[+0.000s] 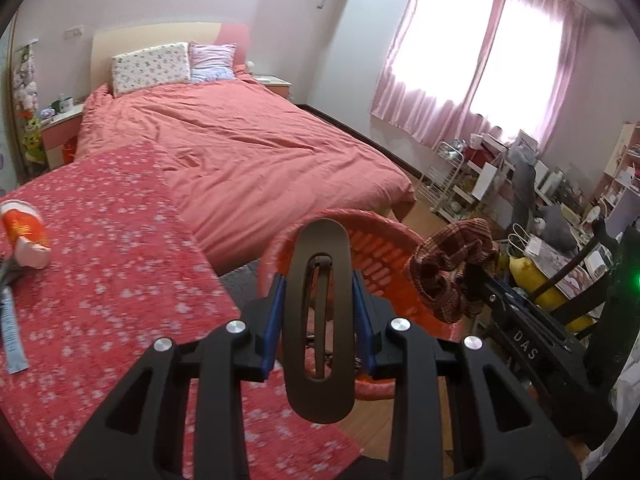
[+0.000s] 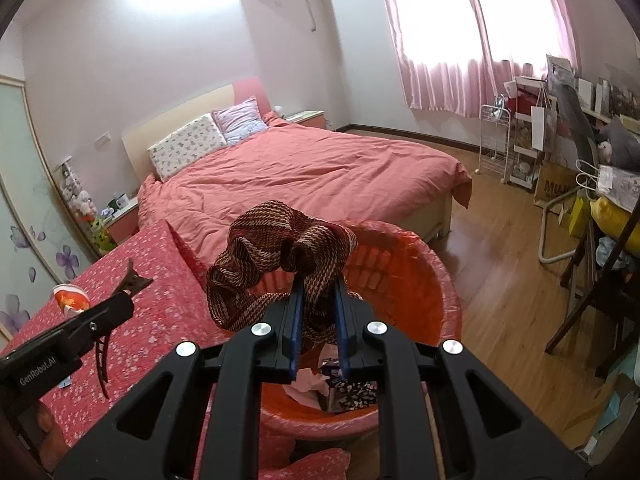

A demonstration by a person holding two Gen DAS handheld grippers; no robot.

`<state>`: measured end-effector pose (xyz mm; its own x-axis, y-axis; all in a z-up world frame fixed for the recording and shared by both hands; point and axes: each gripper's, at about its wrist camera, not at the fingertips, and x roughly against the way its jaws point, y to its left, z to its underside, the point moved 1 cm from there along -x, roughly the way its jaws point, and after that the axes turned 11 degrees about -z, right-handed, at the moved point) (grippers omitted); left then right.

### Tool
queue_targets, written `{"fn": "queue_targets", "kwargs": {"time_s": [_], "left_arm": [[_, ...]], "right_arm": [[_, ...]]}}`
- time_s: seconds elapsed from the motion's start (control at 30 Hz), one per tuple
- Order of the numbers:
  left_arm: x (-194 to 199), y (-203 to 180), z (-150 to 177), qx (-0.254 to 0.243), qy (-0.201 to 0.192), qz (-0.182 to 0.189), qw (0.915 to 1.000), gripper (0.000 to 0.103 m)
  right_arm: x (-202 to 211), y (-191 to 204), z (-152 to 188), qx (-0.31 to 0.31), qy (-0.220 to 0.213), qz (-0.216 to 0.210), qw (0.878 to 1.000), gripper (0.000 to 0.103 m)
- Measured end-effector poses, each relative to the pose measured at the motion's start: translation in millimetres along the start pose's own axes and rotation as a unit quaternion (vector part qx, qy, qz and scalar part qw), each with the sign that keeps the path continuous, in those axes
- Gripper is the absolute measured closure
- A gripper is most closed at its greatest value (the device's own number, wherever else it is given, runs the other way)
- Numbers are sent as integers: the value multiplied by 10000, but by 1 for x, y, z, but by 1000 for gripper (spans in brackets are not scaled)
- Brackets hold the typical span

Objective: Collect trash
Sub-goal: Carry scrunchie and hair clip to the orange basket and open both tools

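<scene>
My left gripper point(image 1: 318, 280) is shut on a dark oval hair clip point(image 1: 320, 400), held upright between the blue pads point(image 1: 276, 320). Behind it stands an orange-red bin point(image 1: 380, 248) lined with plastic. My right gripper point(image 2: 318, 284) is shut on a brown plaid scrunchie point(image 2: 260, 240), hanging over the bin point(image 2: 420, 280). Pink tissue point(image 2: 308, 388) and wrappers lie inside. In the left wrist view the scrunchie point(image 1: 448, 264) and right gripper point(image 1: 474, 280) sit at the bin's right rim. The right wrist view shows the left gripper point(image 2: 120, 308) with the clip point(image 2: 136, 280) left of the bin.
A surface with a red floral cover point(image 1: 120, 260) carries an orange-and-white cup point(image 1: 26, 232) and a grey-blue strip point(image 1: 12, 340). Behind it is the bed point(image 1: 240, 140). A dark chair point(image 2: 592, 304), bags and cluttered shelves point(image 2: 528, 140) line the right side, with wooden floor point(image 2: 500, 260) between.
</scene>
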<state>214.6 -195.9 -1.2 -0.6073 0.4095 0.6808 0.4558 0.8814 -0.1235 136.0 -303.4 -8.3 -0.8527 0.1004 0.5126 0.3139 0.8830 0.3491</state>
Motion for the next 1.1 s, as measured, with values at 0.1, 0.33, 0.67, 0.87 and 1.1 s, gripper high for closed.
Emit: {"fn": "queue_targets", "kwargs": {"time_s": [0.1,0.33,0.67,0.87,1.1], "left_arm": [[-13,-9,0,-43,65,66,9999,71],[-45,-33,-2,-106,240,224,9994,71],[-78,-36,-1,-140,532,113,9984,58],[-81,-21,-1,-70,581,-44,9983,53],[-59,4,1,-91,362,-394,9985,48]], "right_arm": [[-3,-9,0,-73,0,37,10000,89],[-12,-26,-3,-256,40,129,9996,89],[-26,-41,-4,-470,214,54,9986,76],[-27,-38,2,-467,343,65,9983,65],[-21,-31,-2,-343,281,149,9989,56]]}}
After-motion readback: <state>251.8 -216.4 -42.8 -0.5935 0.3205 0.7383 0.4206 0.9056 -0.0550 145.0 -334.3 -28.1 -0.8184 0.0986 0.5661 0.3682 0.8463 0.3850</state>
